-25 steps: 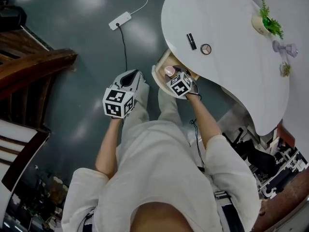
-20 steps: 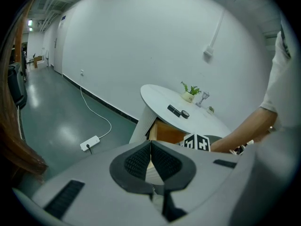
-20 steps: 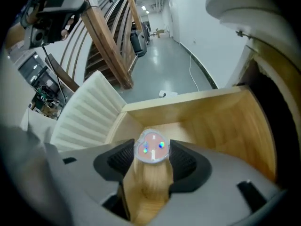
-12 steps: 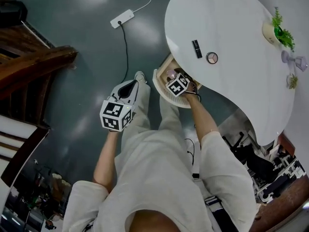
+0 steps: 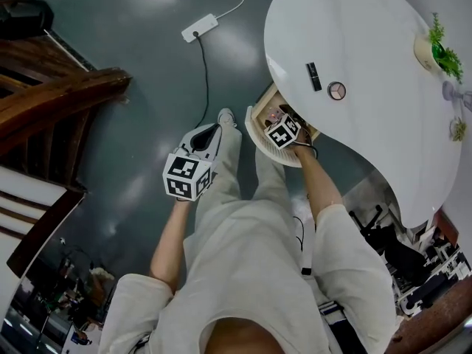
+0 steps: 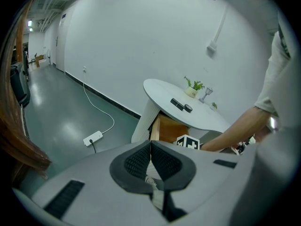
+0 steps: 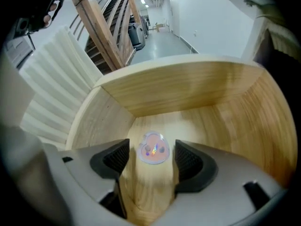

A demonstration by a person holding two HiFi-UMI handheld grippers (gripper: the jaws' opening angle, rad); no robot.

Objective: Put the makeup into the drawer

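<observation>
Right gripper: its jaws are wide apart and have just been opening; it points down into the drawer
Between its jaws: the pink makeup case, lying flat on the wood floor of the drawer
Pads: one on each side of the case, with a little gap, so they do not press on it
Why it sits like this: I think the case is being let go here, because the drawer is where it belongs
Where the case is from the gripper: right under it, in the middle between the two tips, away from the drawer walls
Left gripper: jaws shut tight with nothing in them; it hangs by the person's leg, apart from the drawer, and seems to be just waiting
Why the drawer is out: it is pulled out from under the white table so things can go in
On the table top: a black tube and a small round case lie side by side near the edge above the drawer; I think they go in next
</observation>
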